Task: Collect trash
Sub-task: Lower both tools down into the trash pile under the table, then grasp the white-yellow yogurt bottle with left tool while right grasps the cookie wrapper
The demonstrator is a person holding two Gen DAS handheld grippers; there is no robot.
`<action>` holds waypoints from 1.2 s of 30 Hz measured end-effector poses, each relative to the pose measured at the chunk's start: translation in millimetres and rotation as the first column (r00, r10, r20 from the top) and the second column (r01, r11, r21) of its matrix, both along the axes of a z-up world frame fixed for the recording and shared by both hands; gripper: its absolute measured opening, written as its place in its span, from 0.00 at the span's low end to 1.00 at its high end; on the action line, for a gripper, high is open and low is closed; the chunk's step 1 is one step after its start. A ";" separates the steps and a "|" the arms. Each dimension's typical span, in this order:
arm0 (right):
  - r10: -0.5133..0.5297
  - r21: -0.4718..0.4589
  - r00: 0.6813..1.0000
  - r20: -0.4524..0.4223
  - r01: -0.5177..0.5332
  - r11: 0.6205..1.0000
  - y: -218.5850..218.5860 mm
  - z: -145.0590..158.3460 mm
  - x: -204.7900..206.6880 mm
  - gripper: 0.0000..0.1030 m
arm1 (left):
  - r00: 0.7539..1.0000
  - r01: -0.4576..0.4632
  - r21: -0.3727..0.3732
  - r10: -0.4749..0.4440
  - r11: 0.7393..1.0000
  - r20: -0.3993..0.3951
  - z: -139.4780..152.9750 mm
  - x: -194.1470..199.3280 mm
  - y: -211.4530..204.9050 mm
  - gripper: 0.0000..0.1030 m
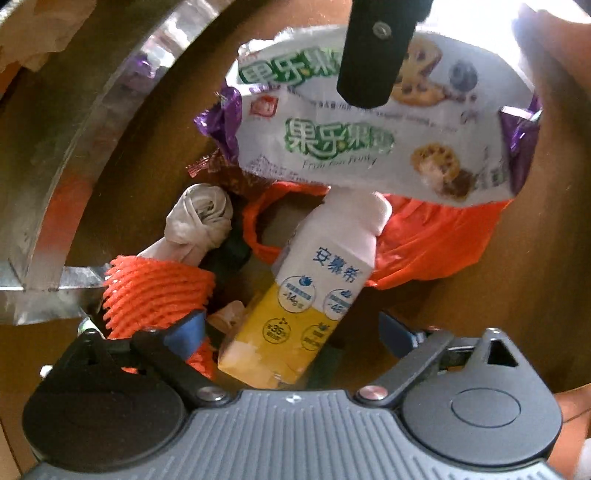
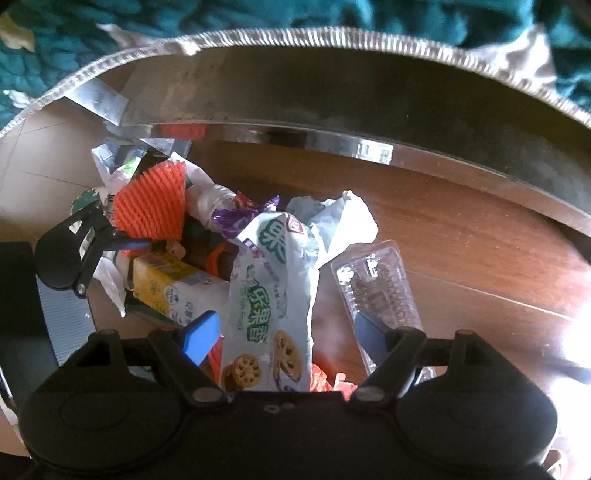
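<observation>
A white biscuit wrapper (image 2: pixel 271 295) with green lettering lies on the trash pile inside a clear-walled bin (image 2: pixel 332 74), between the wide-apart blue pads of my right gripper (image 2: pixel 291 332), which is open. It shows in the left wrist view (image 1: pixel 369 136) too, with a black part of the right gripper in front of it. My left gripper (image 1: pixel 295 332) is open, with a yellow and white yogurt bottle (image 1: pixel 306 295) lying between its fingers. An orange foam net (image 1: pixel 155 295) lies by its left pad.
The pile also holds an orange plastic bag (image 1: pixel 436 240), a knotted white bag (image 1: pixel 199 221), purple foil wrappers (image 2: pixel 236 218), crumpled white paper (image 2: pixel 347 218) and a clear plastic tray (image 2: pixel 376 291). The bin bottom (image 2: pixel 480 258) looks wood brown. Teal fabric (image 2: pixel 110 33) lies beyond the rim.
</observation>
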State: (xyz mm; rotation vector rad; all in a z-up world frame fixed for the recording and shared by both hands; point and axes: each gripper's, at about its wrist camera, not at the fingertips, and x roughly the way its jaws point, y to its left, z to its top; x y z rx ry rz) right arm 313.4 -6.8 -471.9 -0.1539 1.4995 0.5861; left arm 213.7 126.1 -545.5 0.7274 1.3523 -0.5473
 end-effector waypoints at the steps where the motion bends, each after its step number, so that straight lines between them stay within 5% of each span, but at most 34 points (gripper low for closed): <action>1: -0.001 -0.003 1.000 0.001 0.001 1.000 0.3 -2.3 0.0 0.76 | 1.000 0.007 0.002 -0.007 1.000 0.003 -2.6 0.6 0.1 0.88; 4: -0.003 -0.010 1.000 0.002 0.003 1.000 1.3 -8.7 -0.4 0.76 | 0.999 0.036 -0.006 -0.036 0.999 0.005 -6.0 -0.1 -2.8 0.86; 11: -0.001 -0.008 1.000 0.020 0.001 1.000 3.7 -13.8 0.5 0.72 | 0.999 0.040 0.005 -0.040 0.999 0.025 -12.6 4.7 -7.1 0.58; 13: 0.004 -0.017 1.000 0.024 -0.004 1.000 5.9 -14.7 0.1 0.51 | 0.999 0.033 -0.001 -0.033 0.999 0.028 -12.0 9.7 -5.4 0.57; 14: 0.008 -0.041 1.000 0.018 -0.008 0.999 7.7 -17.2 0.2 0.10 | 0.999 0.032 -0.002 -0.032 0.999 0.033 -10.1 10.2 -5.0 0.56; 16: -0.003 -0.059 1.000 0.011 0.004 0.998 8.1 -19.1 -0.2 0.15 | 0.999 0.028 -0.006 -0.027 1.000 0.040 -7.4 11.2 -3.3 0.53; 20: 0.005 -0.055 1.000 0.025 -0.004 0.998 6.7 -13.8 -3.3 0.01 | 0.999 0.021 -0.024 -0.020 0.999 0.045 -2.3 10.6 0.2 0.45; 26: 0.004 -0.048 0.999 0.051 -0.002 0.999 -3.8 13.5 -11.3 0.00 | 0.999 0.036 -0.052 -0.034 0.998 0.039 8.4 12.2 4.1 0.42; 32: -0.047 -0.040 0.995 0.087 0.051 0.998 -27.6 65.4 -19.0 0.00 | 0.999 0.016 -0.096 -0.013 0.995 0.031 39.2 18.6 -0.3 0.42; 36: -0.068 -0.037 0.988 0.139 0.073 0.997 -39.4 112.6 -24.2 0.00 | 0.998 -0.019 -0.136 0.026 0.991 0.051 87.9 25.1 -2.4 0.42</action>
